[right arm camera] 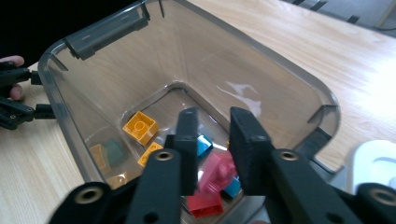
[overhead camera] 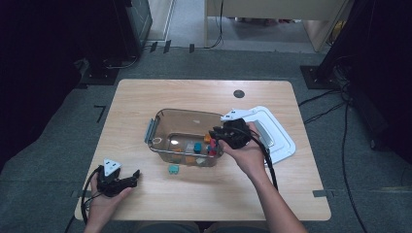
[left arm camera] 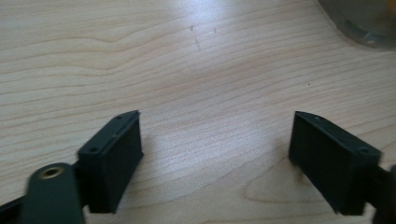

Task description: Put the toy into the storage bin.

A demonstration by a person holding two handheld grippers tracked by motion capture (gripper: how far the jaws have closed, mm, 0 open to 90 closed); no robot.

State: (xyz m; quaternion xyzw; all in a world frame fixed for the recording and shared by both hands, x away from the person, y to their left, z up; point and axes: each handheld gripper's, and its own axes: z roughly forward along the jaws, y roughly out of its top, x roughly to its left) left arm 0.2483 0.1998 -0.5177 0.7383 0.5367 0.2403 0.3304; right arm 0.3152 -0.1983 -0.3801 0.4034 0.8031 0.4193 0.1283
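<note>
Right gripper [right arm camera: 212, 149] over the bin [overhead camera: 160, 121] — jaws slightly apart, empty; left gripper [left arm camera: 215, 158] on the table [overhead camera: 145, 97] — wide apart.

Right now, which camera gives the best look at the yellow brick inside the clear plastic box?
The right gripper view: it looks straight down into the box, so the yellow brick shows sharp, studs up, on the floor. In the high view the bricks are small colour specks through the box wall. The left gripper view catches a blurred corner of the box.
</note>
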